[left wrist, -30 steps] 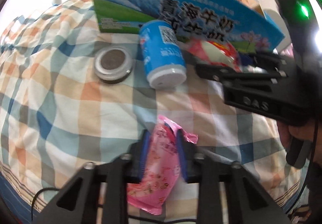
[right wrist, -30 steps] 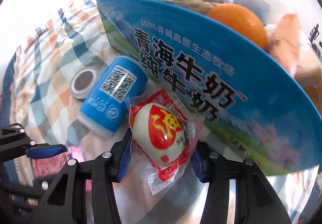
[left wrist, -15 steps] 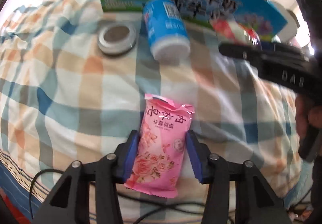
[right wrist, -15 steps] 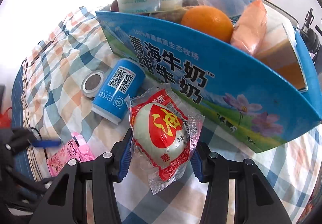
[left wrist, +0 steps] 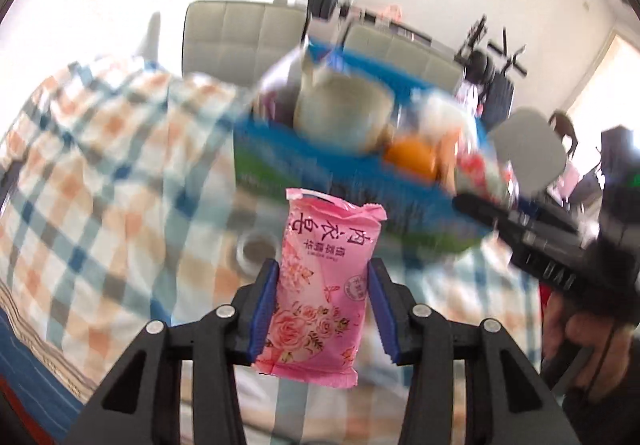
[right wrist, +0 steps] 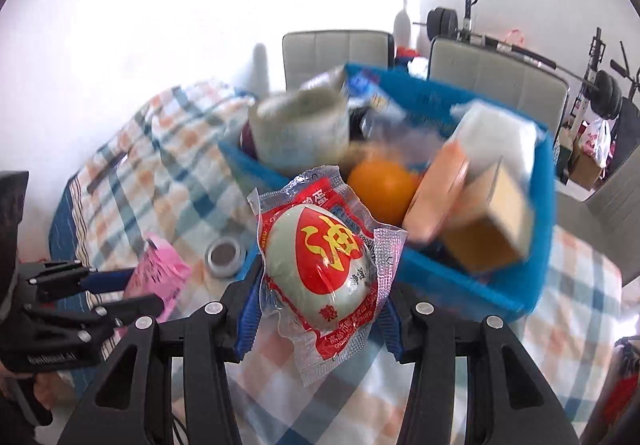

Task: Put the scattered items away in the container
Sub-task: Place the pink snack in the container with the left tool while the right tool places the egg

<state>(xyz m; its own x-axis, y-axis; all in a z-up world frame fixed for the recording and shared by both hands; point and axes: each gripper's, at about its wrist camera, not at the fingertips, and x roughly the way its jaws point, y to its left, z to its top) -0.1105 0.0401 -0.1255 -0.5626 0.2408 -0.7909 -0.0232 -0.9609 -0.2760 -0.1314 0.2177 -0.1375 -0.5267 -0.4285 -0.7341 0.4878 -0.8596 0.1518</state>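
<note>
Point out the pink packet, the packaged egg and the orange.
pink packet (left wrist: pixel 320 285): left wrist view, middle of its printed face.
packaged egg (right wrist: pixel 320 261): right wrist view, red label.
orange (right wrist: pixel 382 187): right wrist view, its visible peel.

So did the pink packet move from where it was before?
Yes. The pink packet went up off the checked cloth, held in the left gripper, toward the blue box.
</note>
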